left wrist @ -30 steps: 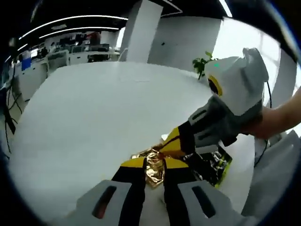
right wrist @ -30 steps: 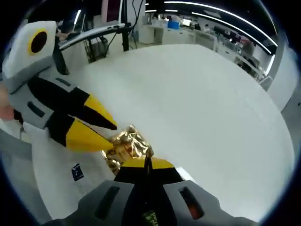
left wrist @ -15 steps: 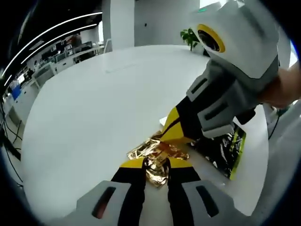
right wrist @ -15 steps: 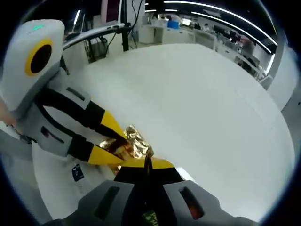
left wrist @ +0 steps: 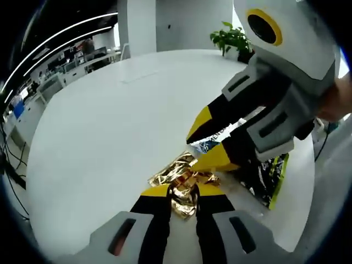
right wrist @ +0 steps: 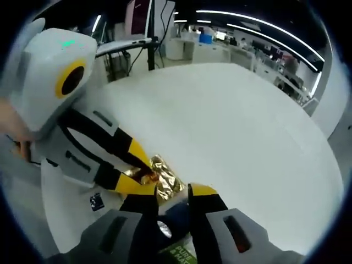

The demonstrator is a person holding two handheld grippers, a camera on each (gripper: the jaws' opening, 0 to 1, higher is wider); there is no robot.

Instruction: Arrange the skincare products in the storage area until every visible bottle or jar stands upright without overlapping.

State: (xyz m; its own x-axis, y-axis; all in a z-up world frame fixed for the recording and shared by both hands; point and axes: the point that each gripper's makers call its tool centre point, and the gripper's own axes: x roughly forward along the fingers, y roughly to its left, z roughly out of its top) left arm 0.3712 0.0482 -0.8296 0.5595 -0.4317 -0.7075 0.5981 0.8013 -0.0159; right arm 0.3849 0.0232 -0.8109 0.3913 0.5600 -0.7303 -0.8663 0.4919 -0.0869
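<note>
Left tool (left wrist: 181, 193) clenched on the crumpled gold foil packet (left wrist: 184, 179), pinning it flat to the white desk (left wrist: 104, 126), probably as an anchor. Right tool (left wrist: 212, 140) released, jaws parted just beside the packet, over the dark green-edged pouch (left wrist: 267, 176) touching the foil's far side. Likely freed to regrip. No bottle or jar standing upright beside the packet; arranging hardly begun. From the right gripper view, right tool (right wrist: 170, 201) straddling a dark item, ungripped.
</note>
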